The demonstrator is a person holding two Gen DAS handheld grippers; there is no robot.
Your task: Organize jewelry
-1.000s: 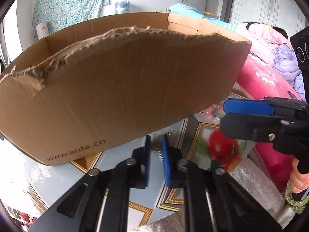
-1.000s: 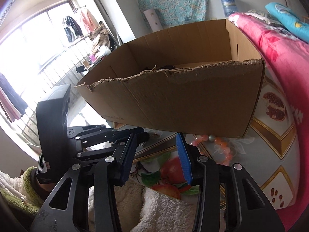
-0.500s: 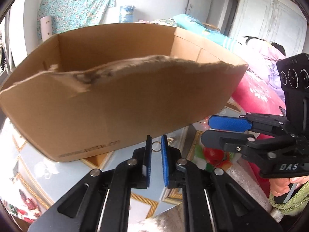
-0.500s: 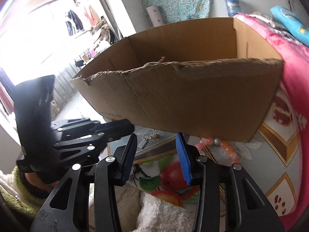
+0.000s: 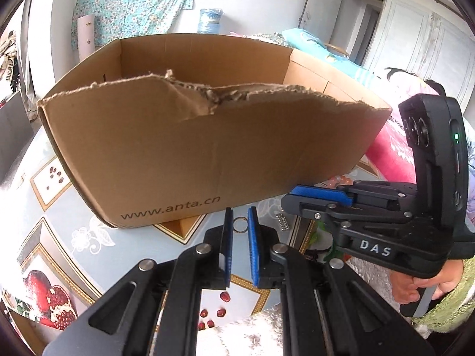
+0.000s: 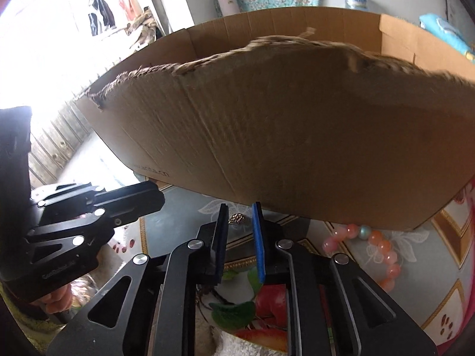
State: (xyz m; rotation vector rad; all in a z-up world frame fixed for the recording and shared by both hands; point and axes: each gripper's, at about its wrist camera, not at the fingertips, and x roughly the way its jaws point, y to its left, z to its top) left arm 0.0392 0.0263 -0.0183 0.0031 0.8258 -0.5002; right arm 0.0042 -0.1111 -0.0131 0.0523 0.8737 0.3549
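Box [image 5: 207,154] floor (and contents) hidden

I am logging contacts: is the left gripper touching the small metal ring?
Cannot tell. The left wrist view shows the ring between the left gripper fingertips, but whether either pad presses it is unclear.

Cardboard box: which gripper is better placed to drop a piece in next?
Left. The left gripper already pinches the small ring, right before the cardboard box wall. The right gripper has just been closing around a gold trinket that seems to lie on the table, not yet gripped.
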